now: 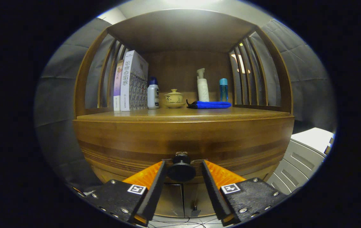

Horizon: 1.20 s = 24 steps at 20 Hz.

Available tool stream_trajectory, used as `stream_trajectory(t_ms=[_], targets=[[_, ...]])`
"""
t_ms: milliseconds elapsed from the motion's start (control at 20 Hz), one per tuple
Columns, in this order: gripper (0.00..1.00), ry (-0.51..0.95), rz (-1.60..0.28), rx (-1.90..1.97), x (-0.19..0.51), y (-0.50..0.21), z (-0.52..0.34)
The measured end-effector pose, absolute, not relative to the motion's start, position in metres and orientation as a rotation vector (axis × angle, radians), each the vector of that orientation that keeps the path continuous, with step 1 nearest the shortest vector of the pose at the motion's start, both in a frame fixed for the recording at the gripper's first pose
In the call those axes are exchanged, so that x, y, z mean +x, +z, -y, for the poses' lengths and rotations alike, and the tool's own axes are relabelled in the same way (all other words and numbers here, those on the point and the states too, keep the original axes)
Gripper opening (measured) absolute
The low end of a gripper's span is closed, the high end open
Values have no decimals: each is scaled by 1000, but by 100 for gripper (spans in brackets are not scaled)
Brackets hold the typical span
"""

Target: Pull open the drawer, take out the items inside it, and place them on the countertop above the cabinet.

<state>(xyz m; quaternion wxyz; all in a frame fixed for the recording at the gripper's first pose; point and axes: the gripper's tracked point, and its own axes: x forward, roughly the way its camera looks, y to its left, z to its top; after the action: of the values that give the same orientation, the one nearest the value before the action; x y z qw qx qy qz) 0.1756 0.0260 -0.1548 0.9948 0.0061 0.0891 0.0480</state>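
- Gripper (182, 172) fingers straddle the drawer knob (181, 170), spread and not yet pressing.
- Drawer (183, 142) looks closed; next they should clamp, then pull straight back.

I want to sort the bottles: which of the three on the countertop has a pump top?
The tall white bottle behind the blue cloth. The other two have plain caps. The open jaws flank the drawer knob.

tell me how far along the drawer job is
Nothing looks done: the drawer sits shut. In hand: the tongs are open, with its knob between their fingers, which are not pressing on it. Left: grip, pull it open, lift the contents onto the countertop.
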Motion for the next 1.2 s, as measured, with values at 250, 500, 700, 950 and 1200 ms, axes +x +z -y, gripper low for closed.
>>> stream_trajectory(t_ms=[250, 500, 700, 950, 1200], targets=[[51, 78, -169, 11, 179, -154, -24], [42, 91, -178, 3, 179, -155, -24], [36, 89, -199, 2, 174, -155, -24], [36, 83, -210, -3, 152, -154, -22], [36, 77, -222, -7, 127, -154, -20]])
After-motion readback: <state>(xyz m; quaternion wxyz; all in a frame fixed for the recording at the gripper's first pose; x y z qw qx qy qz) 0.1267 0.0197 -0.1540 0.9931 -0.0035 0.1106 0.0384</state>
